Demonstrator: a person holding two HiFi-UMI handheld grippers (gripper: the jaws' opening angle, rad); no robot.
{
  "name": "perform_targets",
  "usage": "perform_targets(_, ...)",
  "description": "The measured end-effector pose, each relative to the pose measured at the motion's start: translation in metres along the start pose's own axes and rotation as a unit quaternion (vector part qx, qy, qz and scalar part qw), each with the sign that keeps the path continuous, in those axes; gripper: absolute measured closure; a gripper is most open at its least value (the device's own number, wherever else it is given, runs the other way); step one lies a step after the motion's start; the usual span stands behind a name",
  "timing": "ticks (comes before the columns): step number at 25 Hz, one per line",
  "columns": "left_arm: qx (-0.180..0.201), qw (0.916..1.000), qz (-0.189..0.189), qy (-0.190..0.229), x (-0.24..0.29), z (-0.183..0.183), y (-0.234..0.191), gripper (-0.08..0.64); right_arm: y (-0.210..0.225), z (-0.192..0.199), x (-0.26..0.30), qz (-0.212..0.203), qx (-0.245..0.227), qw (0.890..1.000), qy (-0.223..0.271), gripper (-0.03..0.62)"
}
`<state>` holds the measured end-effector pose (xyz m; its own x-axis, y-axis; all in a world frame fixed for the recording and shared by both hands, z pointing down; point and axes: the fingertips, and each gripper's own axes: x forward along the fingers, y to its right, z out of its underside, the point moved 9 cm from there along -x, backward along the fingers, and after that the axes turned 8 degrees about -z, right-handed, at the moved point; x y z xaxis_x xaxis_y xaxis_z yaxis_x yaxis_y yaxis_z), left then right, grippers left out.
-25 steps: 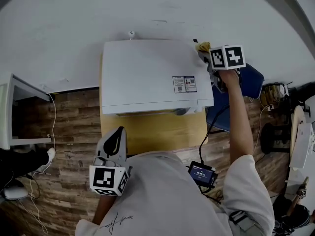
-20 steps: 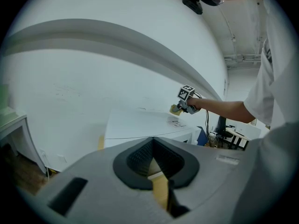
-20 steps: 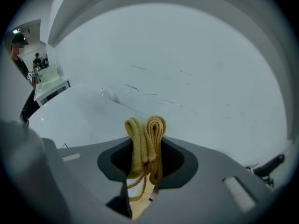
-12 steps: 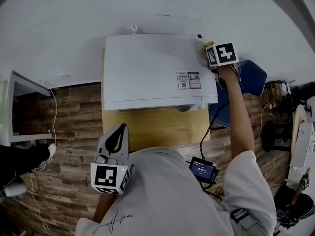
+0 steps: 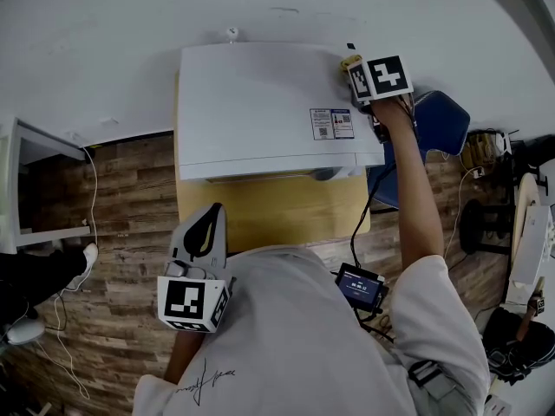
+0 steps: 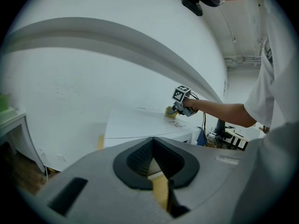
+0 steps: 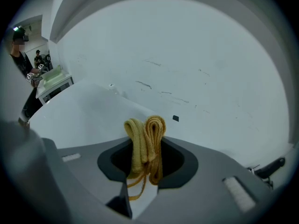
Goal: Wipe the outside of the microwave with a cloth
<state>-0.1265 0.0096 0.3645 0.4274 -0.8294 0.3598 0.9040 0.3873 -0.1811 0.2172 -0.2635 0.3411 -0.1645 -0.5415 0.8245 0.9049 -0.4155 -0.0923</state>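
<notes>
Yellow cloth [image 7: 145, 139] | clamped in right gripper [image 7: 142, 171] | on microwave [image 5: 260, 111] (back corner)

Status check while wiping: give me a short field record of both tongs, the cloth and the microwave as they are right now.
right tongs: shut on the yellow cloth
cloth position: back right corner of the white microwave top, close to the wall; looks in contact with the top
left tongs: shut, nothing between them, held low in front of the microwave, apart from it
microwave support: yellowish table
</notes>
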Motion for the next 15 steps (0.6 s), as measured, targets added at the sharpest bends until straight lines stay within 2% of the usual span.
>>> perform_targets(12,-0.003,1.0000,0.001,0.000,-0.001,0.004,0.002,0.566,-0.039,-0.012,0.005,-0.024,-0.014,1.000,0.012,0.468)
perform_targets(15,0.000,1.0000,0.002,-0.001,-0.001,0.003,0.002,0.566,-0.052,-0.017,0.007,-0.040,-0.019,0.999,0.017,0.468)
